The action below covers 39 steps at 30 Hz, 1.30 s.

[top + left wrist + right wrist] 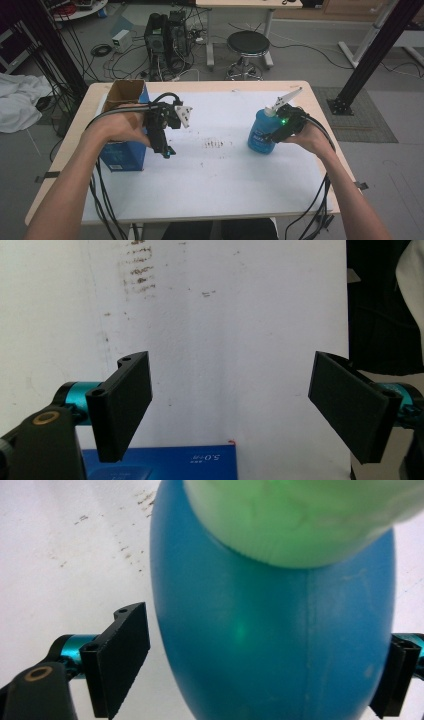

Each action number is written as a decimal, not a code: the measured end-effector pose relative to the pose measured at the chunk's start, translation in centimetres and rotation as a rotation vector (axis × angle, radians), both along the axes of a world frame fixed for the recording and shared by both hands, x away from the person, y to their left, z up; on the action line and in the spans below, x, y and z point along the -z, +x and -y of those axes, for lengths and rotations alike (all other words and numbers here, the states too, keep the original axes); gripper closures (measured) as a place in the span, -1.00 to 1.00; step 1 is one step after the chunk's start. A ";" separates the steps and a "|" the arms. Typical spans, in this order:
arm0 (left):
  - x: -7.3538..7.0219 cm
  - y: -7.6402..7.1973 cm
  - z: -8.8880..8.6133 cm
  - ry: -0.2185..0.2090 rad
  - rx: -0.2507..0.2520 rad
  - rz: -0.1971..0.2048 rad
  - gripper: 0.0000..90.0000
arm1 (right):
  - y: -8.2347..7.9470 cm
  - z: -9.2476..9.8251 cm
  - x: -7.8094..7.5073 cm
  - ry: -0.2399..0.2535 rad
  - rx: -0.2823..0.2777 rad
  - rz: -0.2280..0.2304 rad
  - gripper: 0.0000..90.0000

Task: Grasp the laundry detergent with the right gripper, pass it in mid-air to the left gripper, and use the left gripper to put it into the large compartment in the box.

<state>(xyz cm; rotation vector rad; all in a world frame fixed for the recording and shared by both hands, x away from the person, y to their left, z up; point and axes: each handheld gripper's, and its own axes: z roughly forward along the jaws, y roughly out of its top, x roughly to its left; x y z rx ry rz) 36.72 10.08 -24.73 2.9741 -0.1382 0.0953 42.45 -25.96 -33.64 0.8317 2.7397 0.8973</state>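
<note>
Evidently the smooth, rounded blue bottle is being straddled by the right gripper, jaws apart; mid-body grip is being judged safest.

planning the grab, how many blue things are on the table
2: a blue plastic bottle with a white cap at the table's right, at the right gripper, and a blue cardboard box, open-topped, at the left edge. Others may be hidden.

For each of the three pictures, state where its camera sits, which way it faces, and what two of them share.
High view: above the near edge, facing forward and down on the white-covered table; both forearms show.
Left gripper view: on the left tool, facing down; open jaws over a blue cardboard box.
Right gripper view: on the right tool, jaws flanking a blue plastic bottle.
Shared: the bottle, high and right views.
</note>
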 end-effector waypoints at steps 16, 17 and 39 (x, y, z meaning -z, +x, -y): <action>0.3 0.0 -0.1 -0.019 -0.026 0.002 -0.61 | 0.4 -0.1 0.7 0.001 -0.023 0.005 -0.63; 0.4 0.0 -0.1 -0.020 -0.028 0.000 -0.61 | 0.5 -0.1 0.7 0.002 -0.031 0.010 -0.63; 0.4 0.0 -0.1 -0.020 -0.025 -0.003 -0.61 | 0.5 -0.2 0.8 0.015 -0.035 0.016 -0.43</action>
